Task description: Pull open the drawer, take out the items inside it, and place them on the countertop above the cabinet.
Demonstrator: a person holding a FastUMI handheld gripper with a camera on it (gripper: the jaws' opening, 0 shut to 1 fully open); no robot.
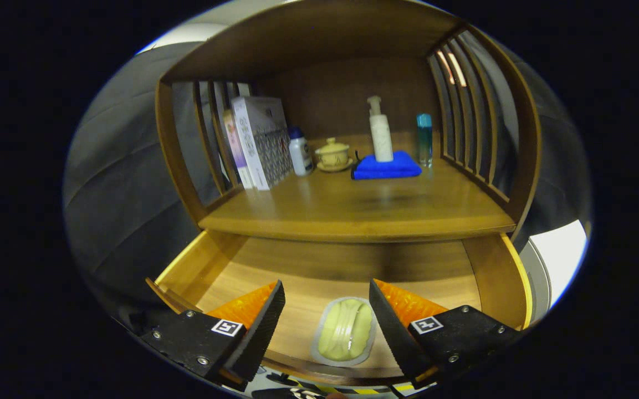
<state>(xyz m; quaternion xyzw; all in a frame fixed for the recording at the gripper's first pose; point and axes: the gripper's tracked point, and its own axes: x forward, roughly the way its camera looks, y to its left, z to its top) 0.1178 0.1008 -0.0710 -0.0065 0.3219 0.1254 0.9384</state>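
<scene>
The drawer (319, 271) in the lower half of the frame stood pulled open, its floor bare but for a pale green packet (346, 331) lying between the spread fingers of the gripper (326, 321), which touched nothing and had free room on either side. The countertop (352, 208) at mid-frame was bare across its whole front half. Toward the back stood a row of obstacles: boxes (258, 141) at the left, then a white bottle (300, 152), a lidded cup (333, 154), a blue cloth (387, 166) bearing a pump bottle (380, 130), and a blue-capped bottle (424, 138) at the right, with slatted side walls (466, 122) closing both ends.
</scene>
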